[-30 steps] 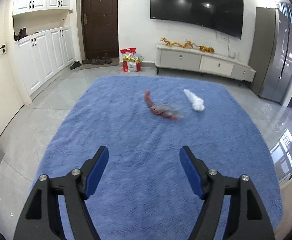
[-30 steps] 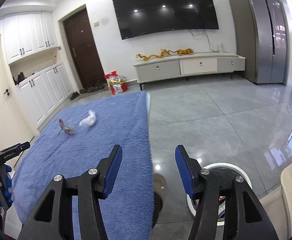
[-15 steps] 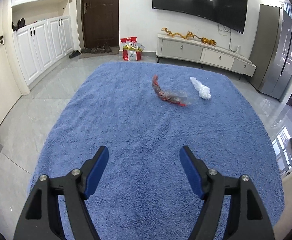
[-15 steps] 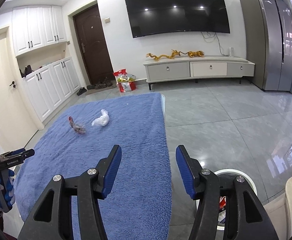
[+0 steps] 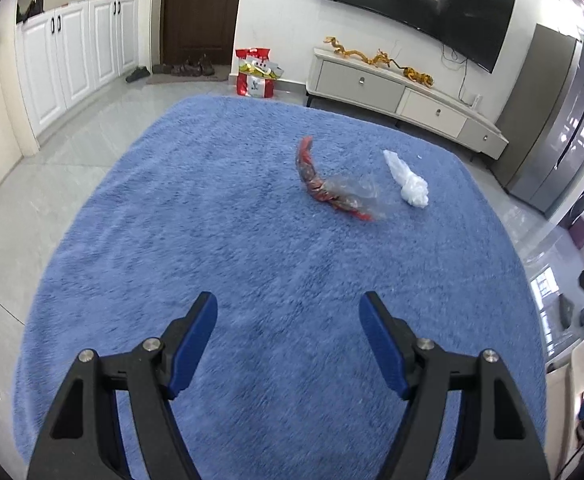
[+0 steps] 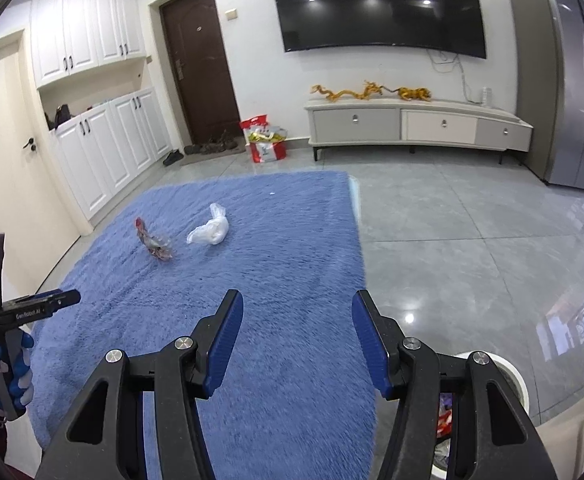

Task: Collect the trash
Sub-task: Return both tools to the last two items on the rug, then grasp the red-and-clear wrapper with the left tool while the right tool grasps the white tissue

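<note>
- both pieces of trash lie out on the blue fleece cover (image 5: 196, 240); the red-and-clear wrapper (image 5: 332, 188) sits near its middle and the crumpled white plastic bag (image 5: 408, 182) just beside it, apart, not touching
- the left gripper (image 5: 288, 324) is released, jaws wide with only fleece between them; the right gripper (image 6: 296, 326) is also released and empty, hanging over the cover's right edge
- both claws are well short of the trash; a closing made from here would likely pinch only pile, or drag the cover and shift both pieces
- the wrapper looks thin, curved and partly clear; its see-through part could be misjudged, so the pads may slip off or catch just a corner that tears free on the lift
- the white bag looks light and springy; a brush from a finger could send it toward the far edge
- the white-rimmed bin (image 6: 508, 372) shows only at the right view's lower corner, behind the right claw; a carry across could drop trash on the glossy tiled floor (image 6: 472, 248) if the release comes early
</note>
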The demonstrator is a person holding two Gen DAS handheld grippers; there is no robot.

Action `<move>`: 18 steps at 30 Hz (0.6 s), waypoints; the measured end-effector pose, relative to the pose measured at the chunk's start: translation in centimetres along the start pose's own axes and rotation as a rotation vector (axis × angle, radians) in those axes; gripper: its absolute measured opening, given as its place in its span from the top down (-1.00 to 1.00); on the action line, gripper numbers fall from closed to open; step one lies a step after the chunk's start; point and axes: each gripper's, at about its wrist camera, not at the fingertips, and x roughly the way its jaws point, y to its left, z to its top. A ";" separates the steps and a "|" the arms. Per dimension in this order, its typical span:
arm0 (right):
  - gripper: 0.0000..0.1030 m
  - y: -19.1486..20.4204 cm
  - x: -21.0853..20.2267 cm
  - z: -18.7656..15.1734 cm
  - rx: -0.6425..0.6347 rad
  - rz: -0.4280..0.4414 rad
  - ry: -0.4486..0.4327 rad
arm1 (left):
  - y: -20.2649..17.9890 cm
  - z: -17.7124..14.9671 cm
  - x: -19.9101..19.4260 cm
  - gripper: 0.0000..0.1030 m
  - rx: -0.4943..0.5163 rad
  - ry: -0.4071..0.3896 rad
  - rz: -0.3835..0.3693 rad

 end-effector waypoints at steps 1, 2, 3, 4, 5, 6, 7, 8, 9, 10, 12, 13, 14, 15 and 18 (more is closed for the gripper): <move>-0.09 0.3 0.6 0.2 -0.007 0.007 0.006 | -0.1 0.4 0.5 -0.40 -0.010 0.007 -0.012; -0.09 0.5 1.4 0.5 -0.015 0.015 0.014 | -0.1 0.7 0.8 -0.40 -0.015 0.012 -0.020; -0.09 0.8 2.0 0.6 -0.021 0.020 0.020 | -0.3 1.1 1.3 -0.40 -0.019 0.018 -0.032; -0.09 1.1 2.7 0.8 -0.028 0.025 0.026 | -0.3 1.3 1.6 -0.40 -0.021 0.020 -0.038; -0.09 1.4 3.5 1.0 -0.035 0.032 0.034 | -0.5 1.6 2.1 -0.40 -0.023 0.024 -0.044; -0.09 1.7 4.0 1.2 -0.040 0.037 0.040 | -0.7 2.0 2.5 -0.40 -0.025 0.029 -0.050; -0.09 1.9 4.9 1.5 -0.048 0.044 0.048 | -0.6 2.2 2.8 -0.40 -0.027 0.031 -0.055; -0.09 2.2 5.5 1.6 -0.054 0.048 0.053 | -0.8 2.7 3.4 -0.40 -0.030 0.036 -0.064; -0.09 2.5 6.0 1.9 -0.057 0.051 0.056 | -0.9 3.0 3.8 -0.40 -0.033 0.039 -0.070; -0.09 2.8 6.6 2.1 -0.063 0.055 0.060 | -0.9 3.4 4.2 -0.40 -0.036 0.042 -0.075; -0.09 3.2 8.0 2.6 -0.074 0.063 0.069 | -1.0 4.1 5.1 -0.40 -0.043 0.048 -0.086; -0.09 3.2 8.4 2.8 -0.077 0.066 0.071 | -1.1 4.5 5.5 -0.40 -0.046 0.050 -0.091; -0.09 3.4 9.0 3.1 -0.082 0.070 0.075 | -1.2 4.8 6.0 -0.40 -0.049 0.051 -0.095; -0.09 3.5 9.5 3.3 -0.085 0.072 0.077 | -1.3 5.3 6.5 -0.40 -0.052 0.053 -0.101; -0.09 4.1 11.2 4.3 -0.100 0.084 0.083 | -1.5 6.2 7.5 -0.40 -0.056 0.051 -0.113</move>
